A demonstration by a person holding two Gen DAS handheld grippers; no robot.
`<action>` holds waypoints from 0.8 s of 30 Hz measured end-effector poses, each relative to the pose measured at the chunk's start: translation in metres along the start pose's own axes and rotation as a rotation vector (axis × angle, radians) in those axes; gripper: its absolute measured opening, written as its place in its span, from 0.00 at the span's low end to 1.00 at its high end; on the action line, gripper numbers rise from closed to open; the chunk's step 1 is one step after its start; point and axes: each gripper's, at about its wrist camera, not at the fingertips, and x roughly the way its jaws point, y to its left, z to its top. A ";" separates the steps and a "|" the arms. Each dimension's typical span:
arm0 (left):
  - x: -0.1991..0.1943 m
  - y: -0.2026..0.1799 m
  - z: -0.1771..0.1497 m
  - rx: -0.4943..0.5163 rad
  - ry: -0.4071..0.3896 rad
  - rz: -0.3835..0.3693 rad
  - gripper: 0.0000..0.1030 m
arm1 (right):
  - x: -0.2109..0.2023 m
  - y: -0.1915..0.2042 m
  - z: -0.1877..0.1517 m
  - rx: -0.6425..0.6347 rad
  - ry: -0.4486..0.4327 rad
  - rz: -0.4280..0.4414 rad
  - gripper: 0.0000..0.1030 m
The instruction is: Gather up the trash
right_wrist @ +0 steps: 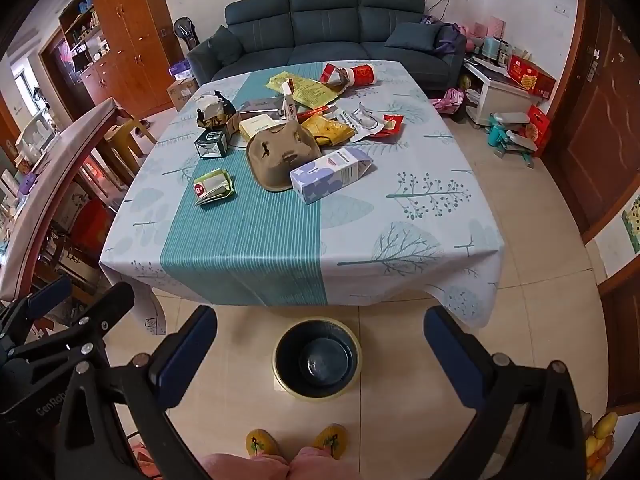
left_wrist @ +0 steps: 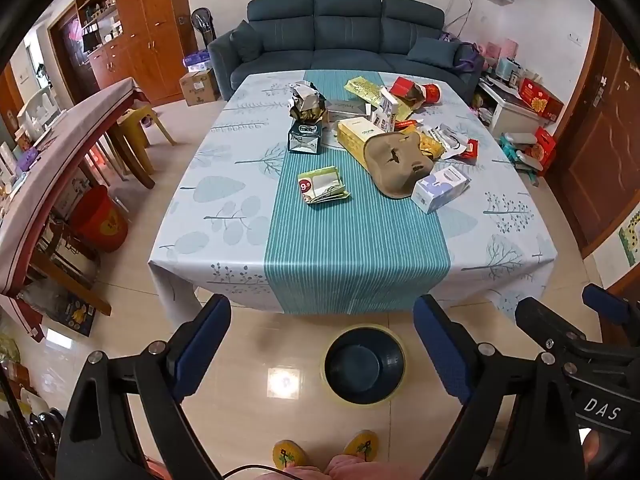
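Looks like nothing's been collected yet. Closest in, the left hand-held gripper (left_wrist: 322, 346) and right hand-held gripper (right_wrist: 320, 354) both hang spread wide with nothing between the pads. Just past them the dark bin (right_wrist: 317, 358) sits on the floor, apparently empty. All the trash (left_wrist: 384, 136) is farther out, piled on the tabletop (left_wrist: 352, 248).

Blue sofa (left_wrist: 344, 36), wooden cabinet (left_wrist: 140, 20), red bucket (left_wrist: 100, 216)
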 end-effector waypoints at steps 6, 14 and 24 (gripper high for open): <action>-0.002 0.001 -0.003 0.003 0.003 -0.003 0.89 | -0.001 0.001 -0.001 -0.003 -0.002 -0.003 1.00; -0.004 -0.003 -0.003 0.018 0.007 0.001 0.89 | -0.001 0.003 -0.004 0.003 -0.004 -0.008 1.00; -0.003 -0.003 -0.004 0.017 0.007 0.003 0.89 | -0.001 0.000 -0.002 0.002 -0.004 -0.007 1.00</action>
